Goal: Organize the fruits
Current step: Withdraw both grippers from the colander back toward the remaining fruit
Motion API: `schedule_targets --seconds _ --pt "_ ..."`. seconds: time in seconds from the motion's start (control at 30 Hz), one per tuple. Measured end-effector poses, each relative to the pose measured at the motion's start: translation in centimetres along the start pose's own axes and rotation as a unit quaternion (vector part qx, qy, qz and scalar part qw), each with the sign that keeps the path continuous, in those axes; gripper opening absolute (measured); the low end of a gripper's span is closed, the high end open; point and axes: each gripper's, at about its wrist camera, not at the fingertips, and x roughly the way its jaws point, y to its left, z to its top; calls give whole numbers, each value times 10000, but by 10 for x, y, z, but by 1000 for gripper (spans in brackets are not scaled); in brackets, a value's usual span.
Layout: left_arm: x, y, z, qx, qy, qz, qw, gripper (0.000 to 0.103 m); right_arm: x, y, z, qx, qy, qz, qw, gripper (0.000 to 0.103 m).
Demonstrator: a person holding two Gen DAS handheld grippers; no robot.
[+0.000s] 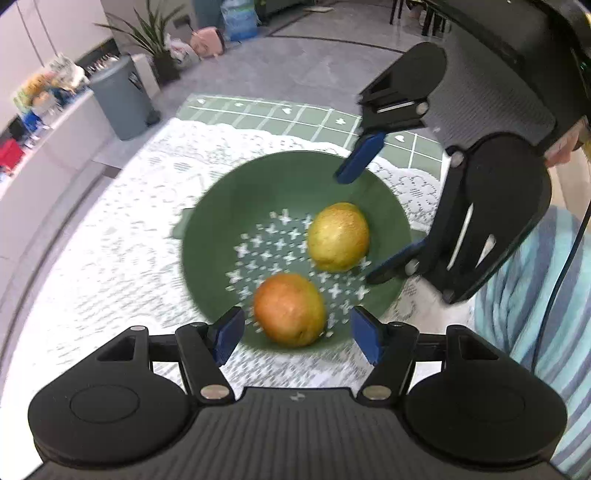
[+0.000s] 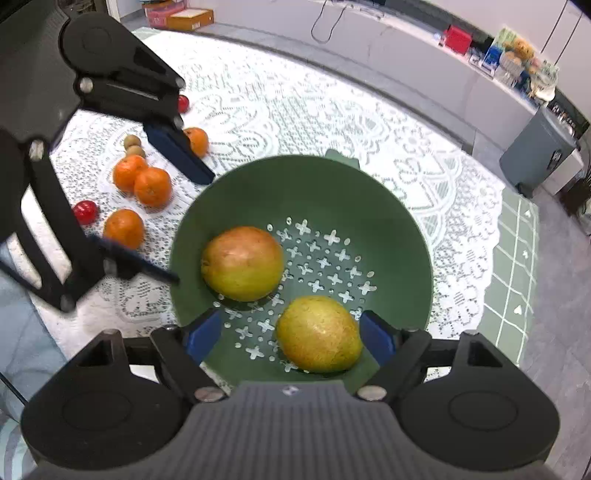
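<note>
Hovering spread and empty, left gripper (image 1: 297, 334) and right gripper (image 2: 291, 334) — firm, smooth pears (image 2: 317, 334) in the colander (image 2: 369, 192); pinch mid-belly.

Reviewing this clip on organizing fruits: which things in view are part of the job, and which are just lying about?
Part of the job:
green colander
two pears inside it
oranges, red fruits and small brown fruits on the lace tablecloth
left gripper and right gripper, both open

Just lying about:
grey bin
potted plant
cardboard box
</note>
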Motion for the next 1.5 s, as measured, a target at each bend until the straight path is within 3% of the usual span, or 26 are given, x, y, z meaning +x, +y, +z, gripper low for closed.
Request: schedule_targets --seconds 0.2,0.37,0.53,0.6,0.73,0.8,0.87,0.93,1.03,1.17,1.37,1.5 --pt "-33 16 -45 -82 6 660 9978 77 -14 -2 -22 186 -108 -187 9996 79" --pt "-55 52 -105 -461 346 1265 9903 77 -19 -4 -42 220 -120 -278 9993 79" --pt "-79 100 -181 -1093 818 1752 9750 75 -23 -13 -60 395 -381 -214 9983 78" --pt "-91 116 -208 -1377 836 1881 9689 75 -23 -22 -67 599 -480 -218 9968 72" --pt "-115 140 -258 -1920 778 1941 9588 71 -23 -39 -83 948 -683 -342 9926 69" --pt "-124 147 -281 -1809 794 2216 9549 71 -25 -45 -91 1008 -786 -499 9905 68" --pt "-132 155 -305 -1797 985 2557 9448 69 -30 -52 -99 1214 -867 -578 9871 67" --pt "-141 159 -320 -2054 926 2562 9400 66 -39 -53 -101 1358 -1089 -556 9832 66" --pt "-152 148 -318 -2100 497 2504 9438 66 -53 -32 -89 1237 -1525 -471 9794 66" --pt "-146 123 -286 -2012 -218 2289 9522 67 -57 10 -63 1255 -1971 -325 9718 67" --pt "-129 78 -242 -2018 -1152 1700 9577 67 -36 73 -33 1159 -2098 17 9709 67" --pt "-112 48 -213 -2282 -1567 1109 9545 67 -18 100 -23 1408 -2126 -13 9669 67"
